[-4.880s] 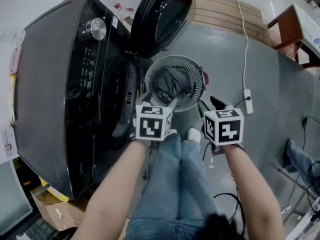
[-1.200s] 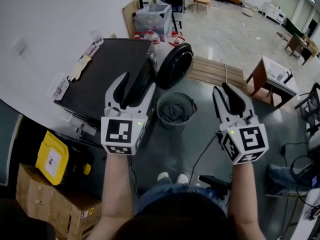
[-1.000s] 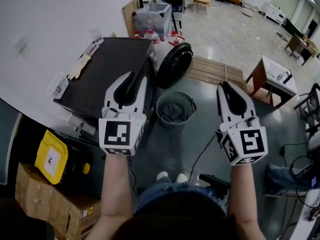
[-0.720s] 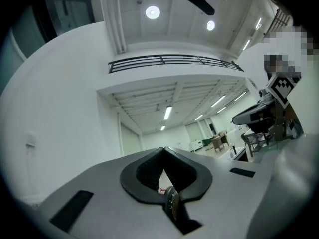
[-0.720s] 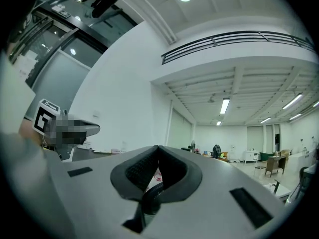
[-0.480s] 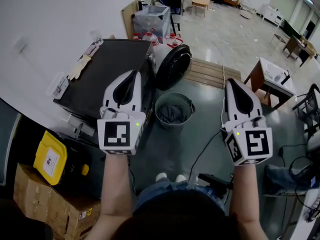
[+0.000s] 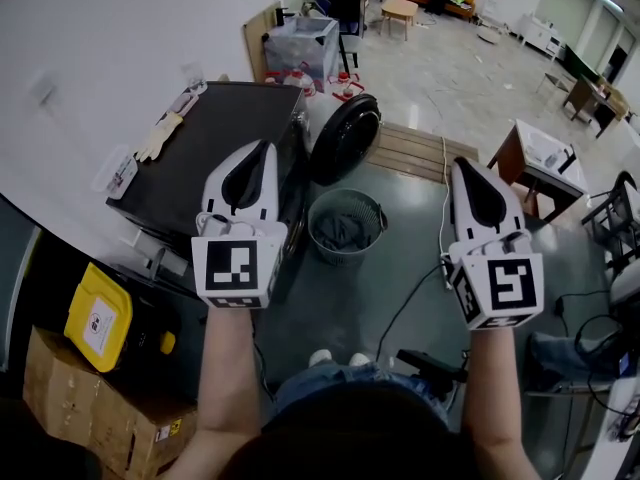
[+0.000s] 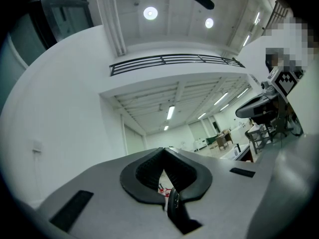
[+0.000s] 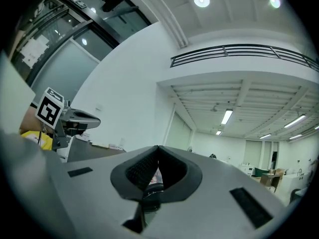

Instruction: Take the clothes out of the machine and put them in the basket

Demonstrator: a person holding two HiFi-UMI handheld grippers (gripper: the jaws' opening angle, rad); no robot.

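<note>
Your left gripper (image 7: 260,150) and right gripper (image 7: 463,165), open a second ago, are now closed and empty, raised before the machine (image 7: 215,133). Clothes (image 7: 343,230) lie in the basket (image 7: 322,208) just beside the machine's open door (image 7: 345,138). The task looks finished, but the drum is hidden. I can read no writing.

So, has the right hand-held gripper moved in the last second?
Yes. The right hand-held gripper has shifted rightward in the head view, away from the basket, toward the wooden table.
</note>
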